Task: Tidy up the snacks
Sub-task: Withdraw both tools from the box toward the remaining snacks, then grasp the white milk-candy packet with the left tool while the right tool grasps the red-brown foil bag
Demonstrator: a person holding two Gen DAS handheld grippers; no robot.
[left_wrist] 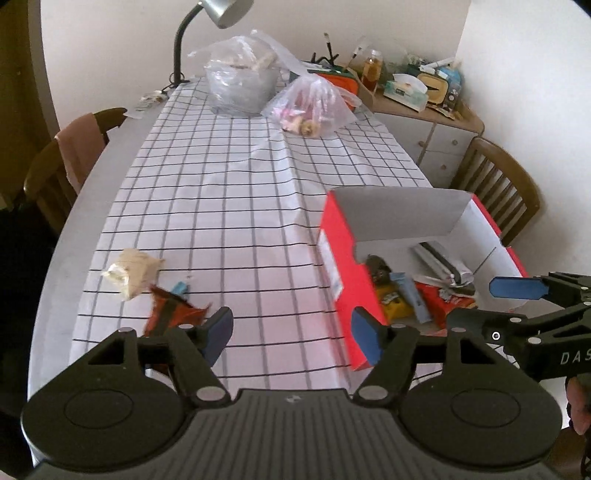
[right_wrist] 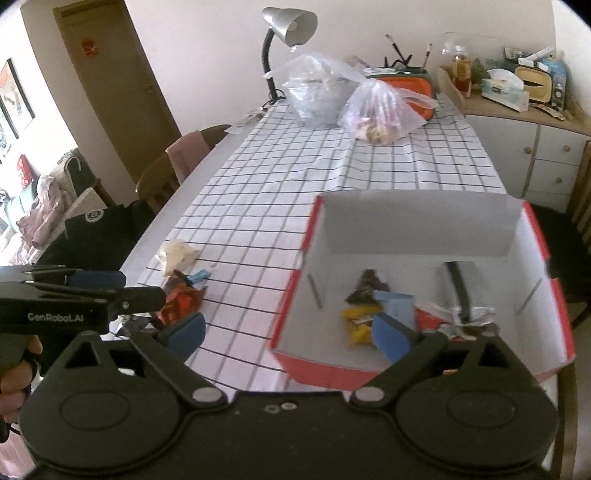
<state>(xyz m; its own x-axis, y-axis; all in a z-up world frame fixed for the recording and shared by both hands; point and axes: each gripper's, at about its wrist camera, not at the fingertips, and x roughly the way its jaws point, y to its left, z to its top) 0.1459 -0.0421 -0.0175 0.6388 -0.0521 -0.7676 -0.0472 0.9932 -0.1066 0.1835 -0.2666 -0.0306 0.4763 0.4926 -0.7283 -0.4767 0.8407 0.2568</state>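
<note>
Lying on counter (left_wrist: pixel 229 192) at ten o'clock of left claw (left_wrist: pixel 291 334) — red wrapper (left_wrist: pixel 168 314), long axis toward one o'clock; left nearer. Both claws spread, empty — right claw (right_wrist: pixel 290 332) over red box (right_wrist: pixel 554 295).

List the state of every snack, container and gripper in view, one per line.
left gripper: open, empty.
right gripper: open, empty.
red box: open, several snacks inside.
yellow packet: lying in the box.
silver packet: lying in the box.
red-orange wrapper: loose on the checked cloth, outside the box.
beige packet: crumpled, on the cloth, outside the box.
desk lamp: appears off.
</note>
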